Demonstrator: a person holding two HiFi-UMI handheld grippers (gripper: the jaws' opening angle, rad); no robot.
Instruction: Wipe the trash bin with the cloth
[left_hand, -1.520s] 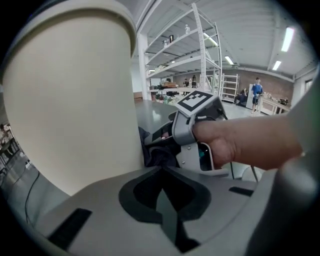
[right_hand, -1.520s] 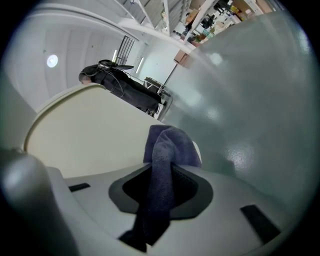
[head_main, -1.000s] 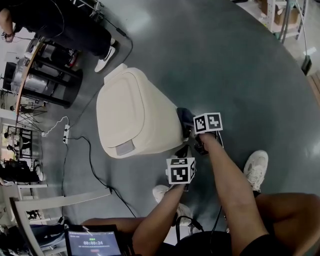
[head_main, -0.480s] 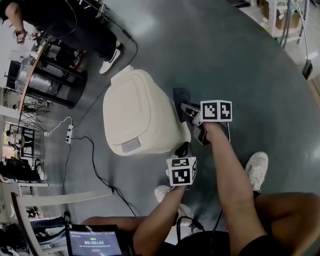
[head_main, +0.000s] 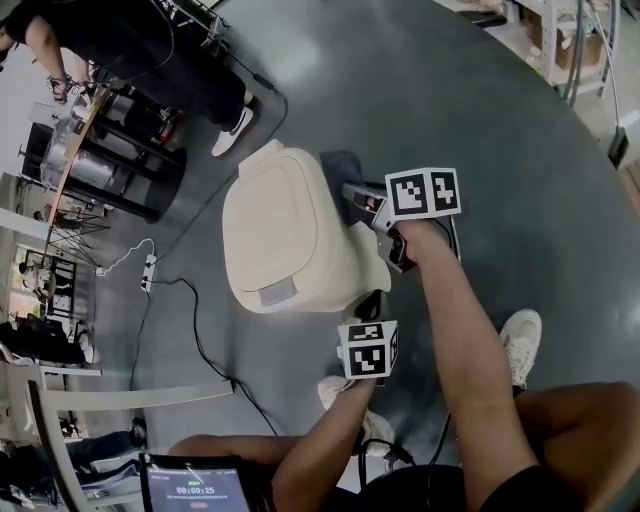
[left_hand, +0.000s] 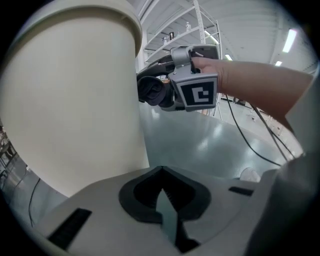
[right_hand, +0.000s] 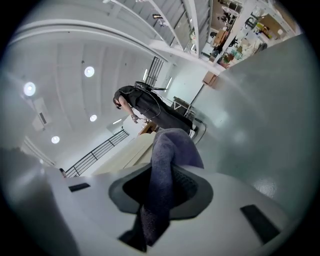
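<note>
The right hand-held gripper (head_main: 355, 197), arm stretched out, is pinching the cloth (head_main: 340, 166) at the trash bin's (head_main: 285, 235) 2 o'clock side; the left hand-held gripper (head_main: 368, 302) is sitting clenched and empty.

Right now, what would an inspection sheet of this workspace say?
Surface: grey floor, glossy.
Job's things: cream trash bin, lid down; dark cloth against its upper side.
Clutter: tablet at the near edge.
Grippers: right hand-held gripper shut on the cloth; left hand-held gripper shut, empty, low beside the bin.
Cables: black cable and white power strip on the floor left of the bin.
Surroundings: another person, metal shelving.
</note>
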